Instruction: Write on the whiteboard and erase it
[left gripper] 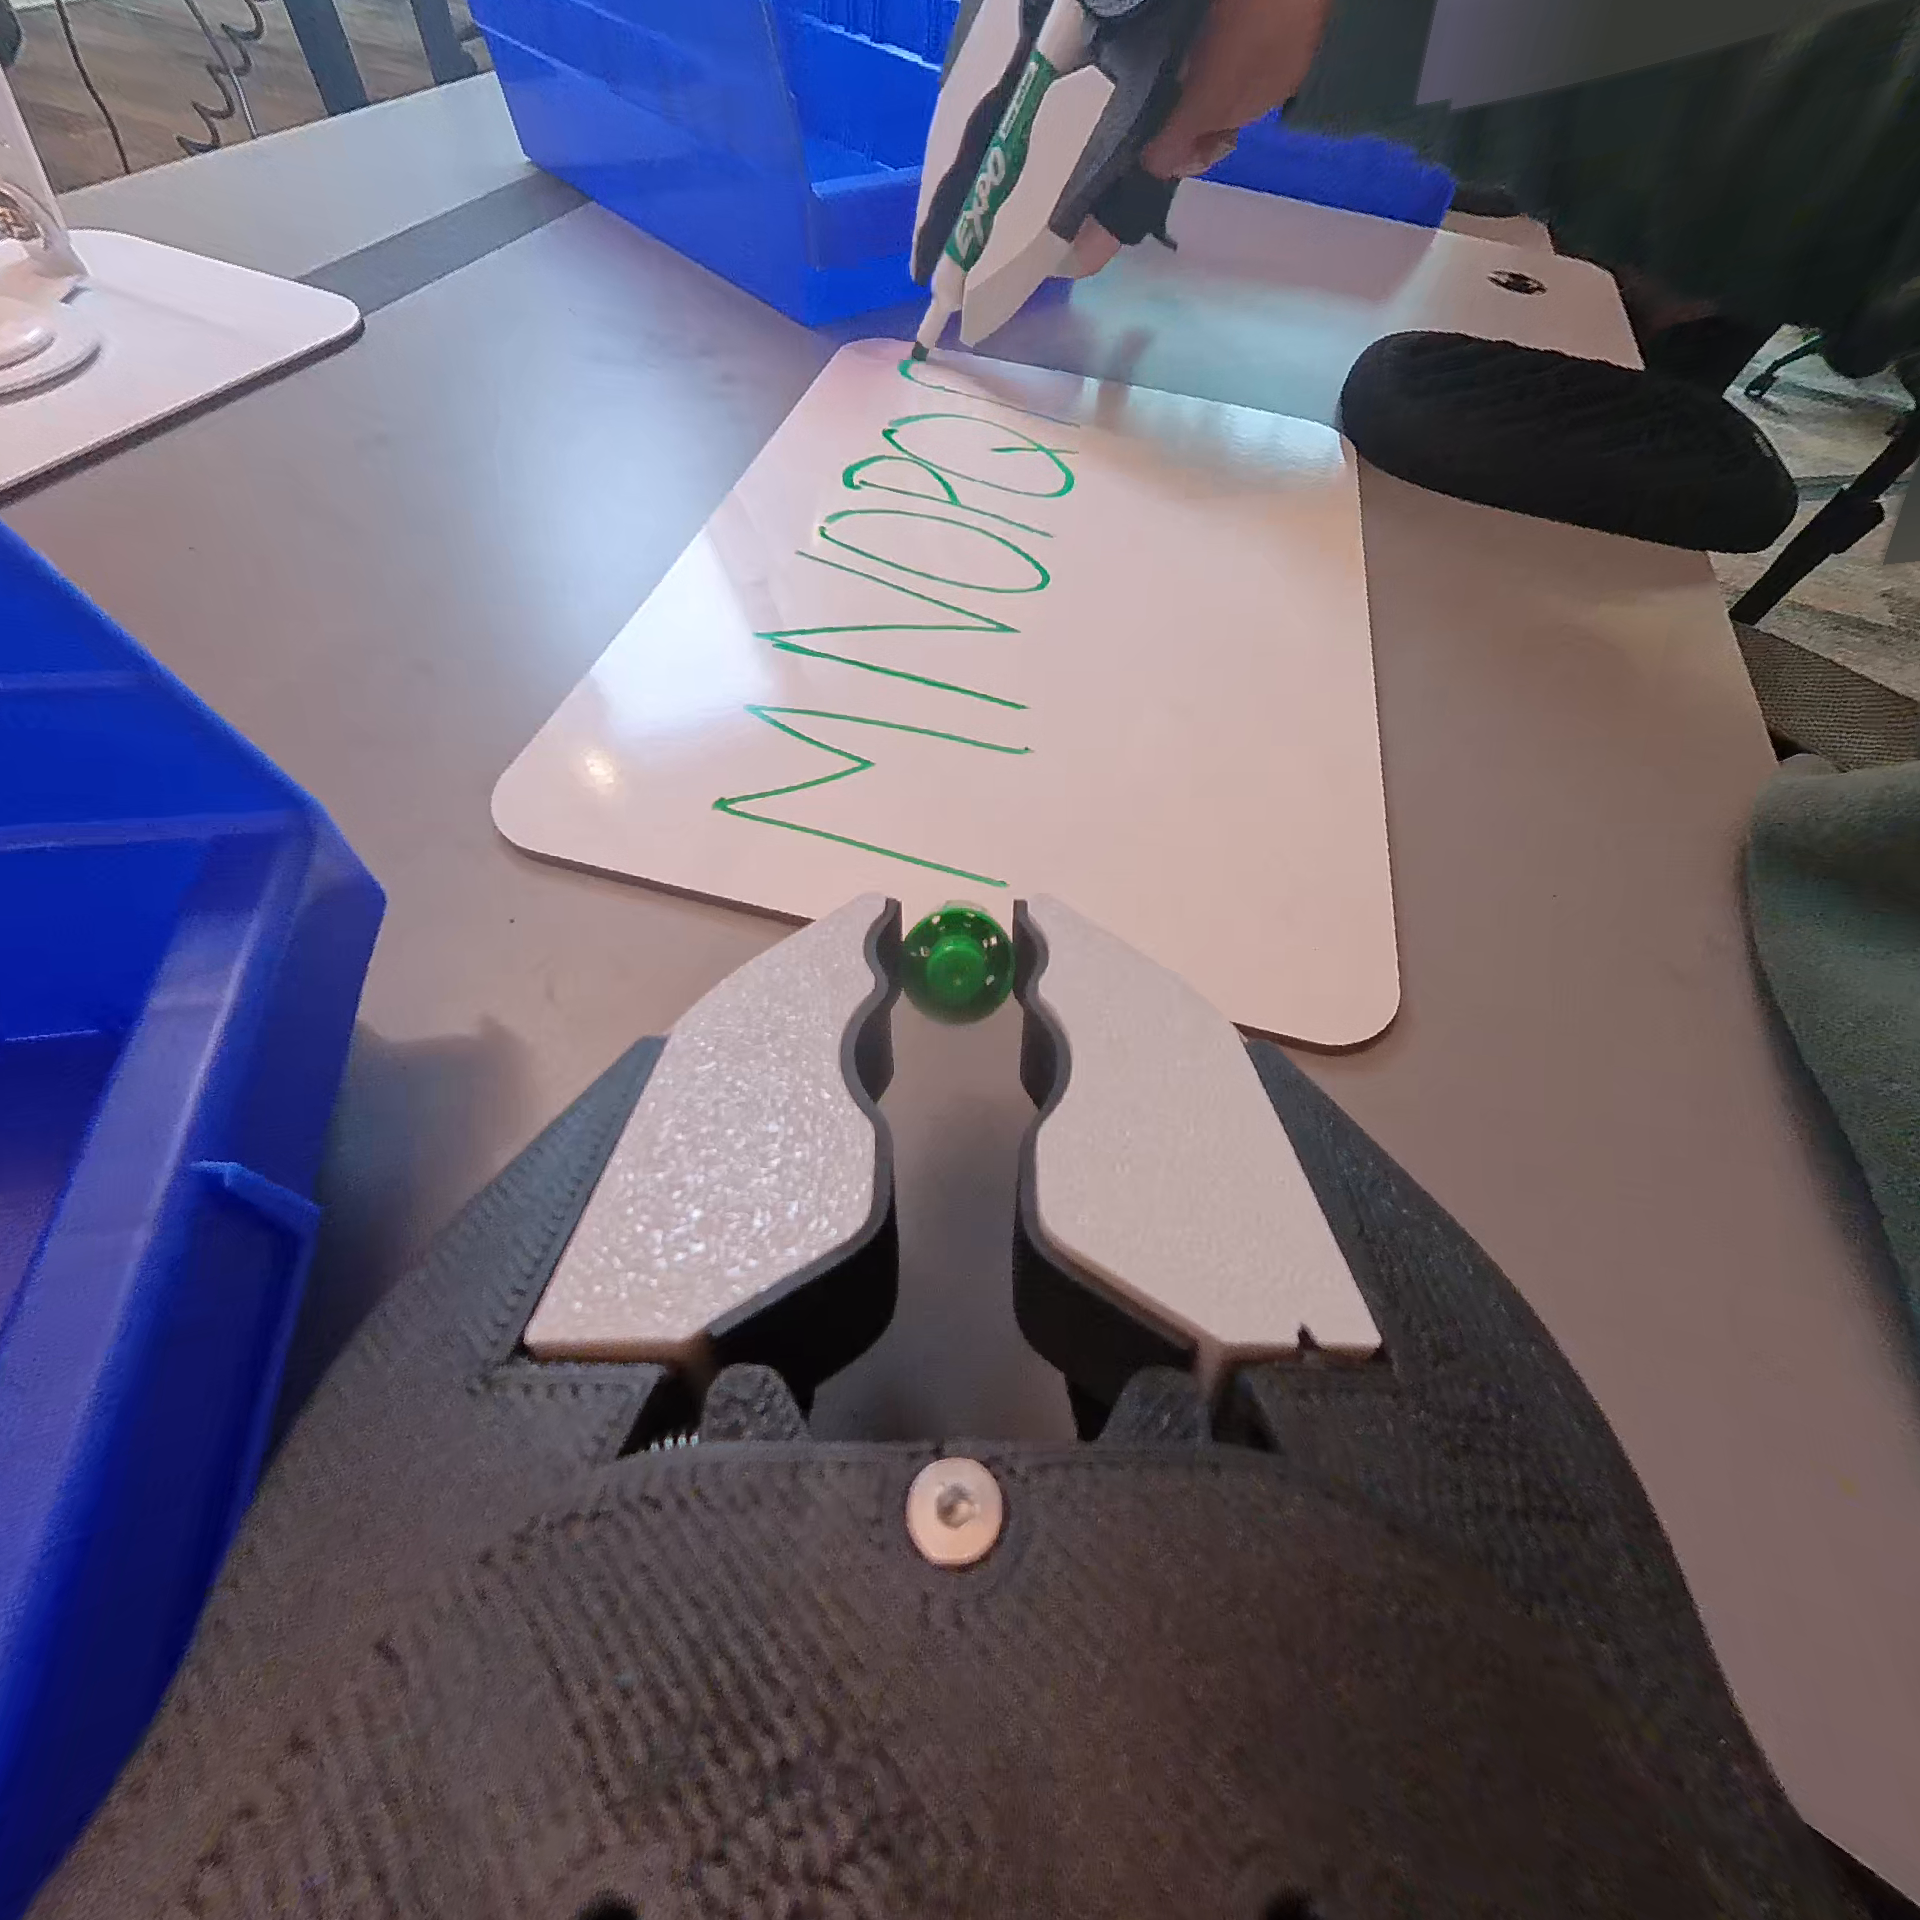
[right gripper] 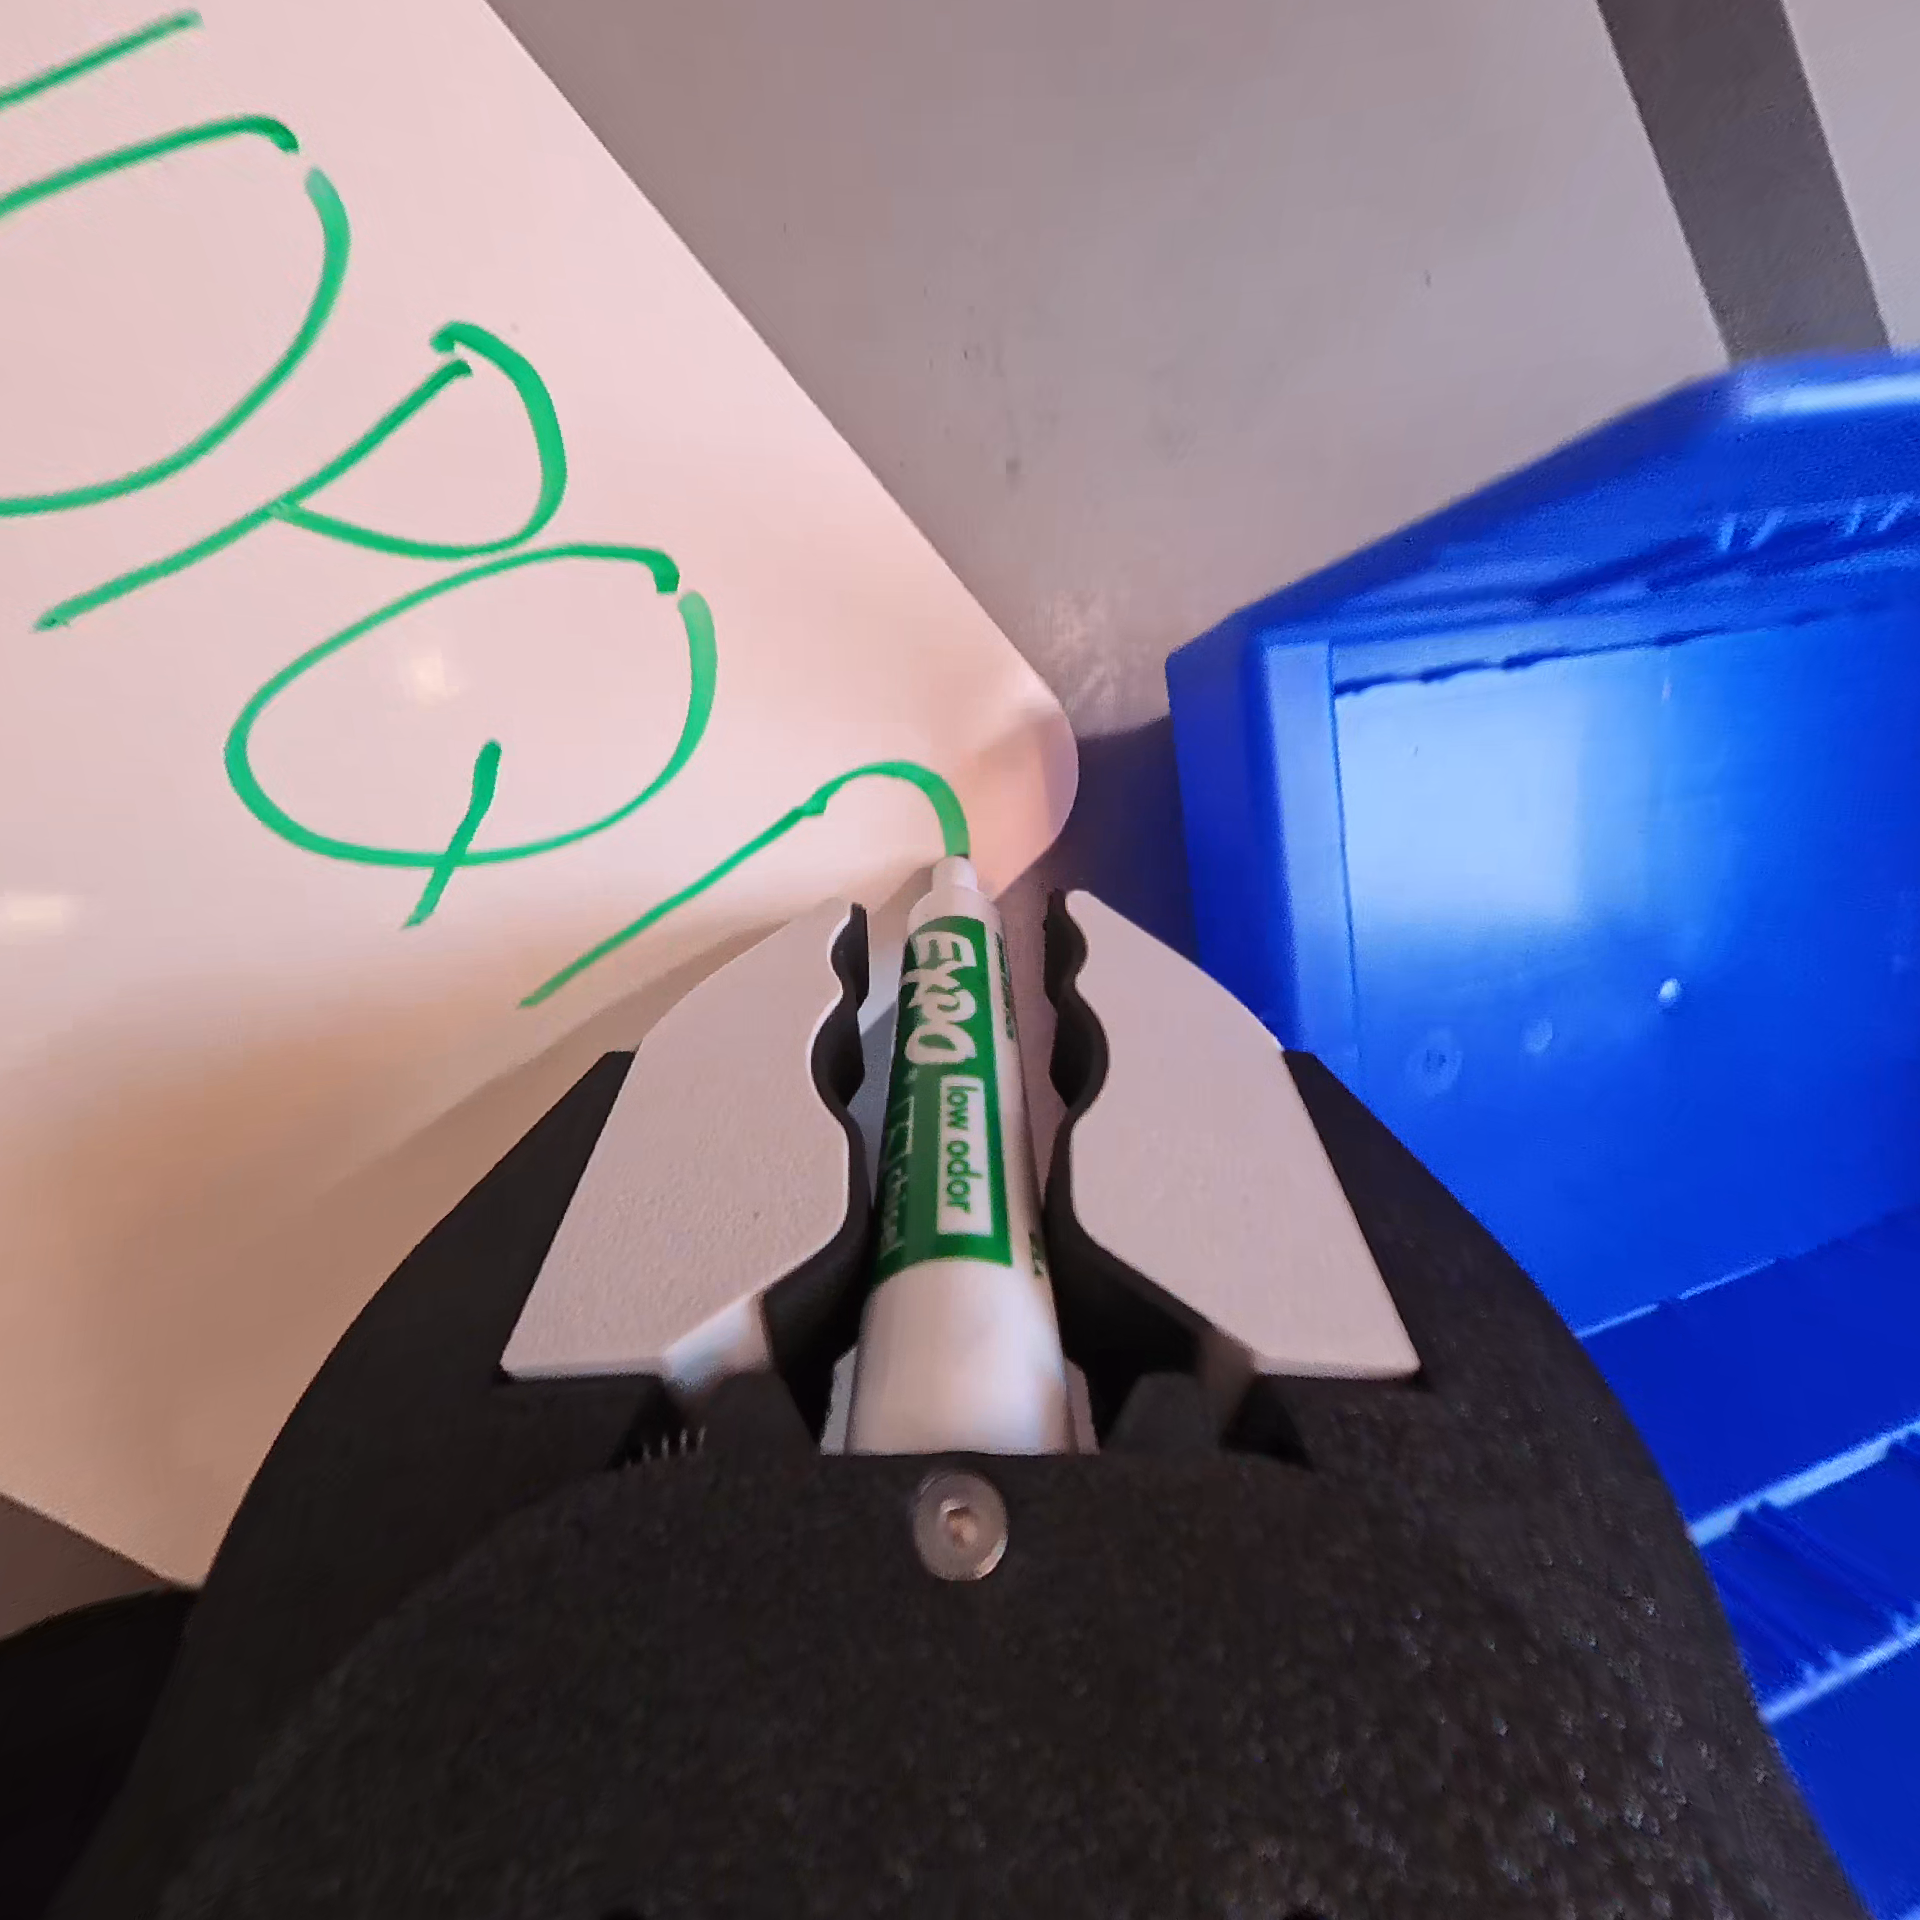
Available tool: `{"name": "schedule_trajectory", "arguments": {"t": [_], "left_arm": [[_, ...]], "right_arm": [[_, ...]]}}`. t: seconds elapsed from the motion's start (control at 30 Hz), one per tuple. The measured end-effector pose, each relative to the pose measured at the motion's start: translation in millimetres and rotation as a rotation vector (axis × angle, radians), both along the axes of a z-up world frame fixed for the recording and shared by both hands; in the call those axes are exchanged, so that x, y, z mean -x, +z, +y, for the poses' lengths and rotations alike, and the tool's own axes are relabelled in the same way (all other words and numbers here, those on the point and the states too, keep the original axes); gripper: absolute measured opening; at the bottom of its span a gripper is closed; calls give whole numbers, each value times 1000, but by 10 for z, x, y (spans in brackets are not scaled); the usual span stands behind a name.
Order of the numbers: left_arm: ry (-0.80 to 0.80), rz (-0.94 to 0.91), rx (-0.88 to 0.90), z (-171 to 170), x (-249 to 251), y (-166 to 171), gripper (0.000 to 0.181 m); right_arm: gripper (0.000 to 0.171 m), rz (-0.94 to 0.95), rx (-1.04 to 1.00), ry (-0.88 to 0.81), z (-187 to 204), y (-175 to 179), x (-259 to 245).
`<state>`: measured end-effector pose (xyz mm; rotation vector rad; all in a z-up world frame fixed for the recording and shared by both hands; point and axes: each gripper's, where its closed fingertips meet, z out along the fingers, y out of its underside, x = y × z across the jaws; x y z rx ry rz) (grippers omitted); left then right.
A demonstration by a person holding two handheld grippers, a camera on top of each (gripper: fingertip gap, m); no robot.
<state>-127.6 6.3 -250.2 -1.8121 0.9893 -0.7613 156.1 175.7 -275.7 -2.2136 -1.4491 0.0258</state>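
A white whiteboard (left gripper: 1195, 748) lies flat on the grey table, with a row of green letters (left gripper: 914, 665) running along it. My right gripper (right gripper: 956, 925) is shut on a green-and-white marker (right gripper: 951, 1122), whose tip touches the board near its far corner, at the end of a fresh green stroke (right gripper: 894, 790). In the left wrist view the right gripper (left gripper: 966, 301) and the marker (left gripper: 987, 166) stand at the board's far end. My left gripper (left gripper: 956, 914) is shut on the green marker cap (left gripper: 954, 966), just over the board's near edge.
A blue bin (left gripper: 707, 135) stands just beyond the board's far end and also shows in the right wrist view (right gripper: 1558, 883). Another blue bin (left gripper: 135, 987) is at the near left. A black eraser (left gripper: 1558, 436) lies by the board's far right. A second white board (left gripper: 177, 343) is at far left. My right fingertips sit around 35 centimeters from my left ones. The right tips stand about 25 centimeters off the black eraser (left gripper: 1558, 436).
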Motion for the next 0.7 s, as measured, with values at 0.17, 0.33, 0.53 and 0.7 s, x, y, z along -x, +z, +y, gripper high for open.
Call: {"name": "schedule_trajectory", "arguments": {"t": [0.17,0.33,0.53,0.7], "left_arm": [[-3,1,2,-2,-5,-3,20],[-3,5,-2,-2,-6,-3,20],[-1,6,-8,-2,-2,3,20],[-4,4,-5,-5,-5,0,20]], "right_arm": [[34,18,28,13,-261,1,-19],[34,30,30,69,-462,-1,180],[34,19,43,3,-460,0,-77],[34,14,73,-2,-762,5,-181]]}}
